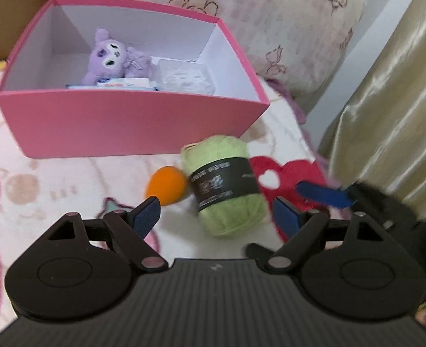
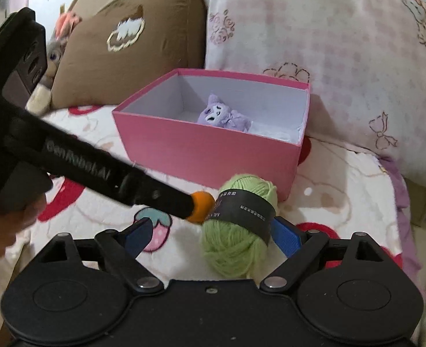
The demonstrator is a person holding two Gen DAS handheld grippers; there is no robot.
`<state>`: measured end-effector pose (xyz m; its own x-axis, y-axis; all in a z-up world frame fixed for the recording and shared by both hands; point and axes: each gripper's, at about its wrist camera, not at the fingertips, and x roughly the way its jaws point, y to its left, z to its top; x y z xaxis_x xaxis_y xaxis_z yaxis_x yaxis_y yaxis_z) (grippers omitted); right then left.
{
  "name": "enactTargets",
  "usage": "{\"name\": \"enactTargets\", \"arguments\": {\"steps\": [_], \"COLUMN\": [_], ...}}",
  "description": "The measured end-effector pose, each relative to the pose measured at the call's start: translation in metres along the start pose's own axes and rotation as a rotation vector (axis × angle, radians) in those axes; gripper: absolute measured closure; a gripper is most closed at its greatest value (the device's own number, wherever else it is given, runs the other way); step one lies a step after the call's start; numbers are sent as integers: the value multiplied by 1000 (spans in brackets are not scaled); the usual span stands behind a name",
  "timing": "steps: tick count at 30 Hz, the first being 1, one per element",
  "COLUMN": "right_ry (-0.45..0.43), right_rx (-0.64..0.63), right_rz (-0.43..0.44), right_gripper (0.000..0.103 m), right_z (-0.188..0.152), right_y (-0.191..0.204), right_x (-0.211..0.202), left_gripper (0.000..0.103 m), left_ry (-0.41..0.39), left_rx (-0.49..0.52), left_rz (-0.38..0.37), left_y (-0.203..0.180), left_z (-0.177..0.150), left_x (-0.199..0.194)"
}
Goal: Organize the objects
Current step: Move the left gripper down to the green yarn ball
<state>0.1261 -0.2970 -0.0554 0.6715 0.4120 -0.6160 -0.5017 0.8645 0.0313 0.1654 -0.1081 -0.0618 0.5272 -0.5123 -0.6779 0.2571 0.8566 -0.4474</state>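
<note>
A light green yarn skein (image 1: pixel 227 185) (image 2: pixel 239 231) with a black paper band lies on the patterned blanket. An orange egg-shaped sponge (image 1: pixel 166 188) (image 2: pixel 202 206) rests against its left side. My left gripper (image 1: pixel 217 217) is open, and the near end of the skein lies between its blue pads without being pressed. My right gripper (image 2: pixel 213 235) is open too, straddling the skein; its right pad (image 2: pixel 285 234) is close beside the band. In the right wrist view the left gripper (image 2: pixel 184 202) comes in from the left, its tip at the sponge.
Just behind the skein stands an open pink box (image 1: pixel 132 121) (image 2: pixel 207 150). It holds a purple plush toy (image 1: pixel 111 55), a wipes pack (image 1: pixel 120 84) and a clear container (image 1: pixel 186 76). Pillows (image 2: pixel 328 57) rise behind it, and a gold curtain (image 1: pixel 386 115) hangs at the right.
</note>
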Motion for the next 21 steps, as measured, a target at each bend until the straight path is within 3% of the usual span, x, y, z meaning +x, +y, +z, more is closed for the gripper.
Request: {"name": "enactTargets", "arguments": {"steps": [6, 8, 12, 14, 16, 19, 21], "right_ry": [37, 46, 68, 57, 46, 57, 70], "right_rx": [132, 94, 8, 13, 50, 124, 215], "right_rz": [-94, -140, -143, -135, -113, -95, -39], "right_gripper": [12, 12, 12, 12, 12, 12, 14], "right_z": [-8, -13, -20, -19, -18, -16, -18], "right_y": [-12, -10, -4, -5, -10, -23, -36], "right_x": [26, 34, 44, 46, 48, 58, 61], "left_gripper": [20, 20, 22, 27, 44, 49, 50], "left_ry": [21, 22, 17, 18, 20, 22, 15], "left_rx": [-59, -86, -124, -125, -118, -141, -172], "left_rz": [-6, -10, -18, -31, -23, -44, -57], "left_y": [5, 10, 15, 14, 11, 12, 14], "left_z": [-3, -4, -6, -8, -9, -9, -9], "left_x": [27, 33, 42, 46, 50, 54, 54]}}
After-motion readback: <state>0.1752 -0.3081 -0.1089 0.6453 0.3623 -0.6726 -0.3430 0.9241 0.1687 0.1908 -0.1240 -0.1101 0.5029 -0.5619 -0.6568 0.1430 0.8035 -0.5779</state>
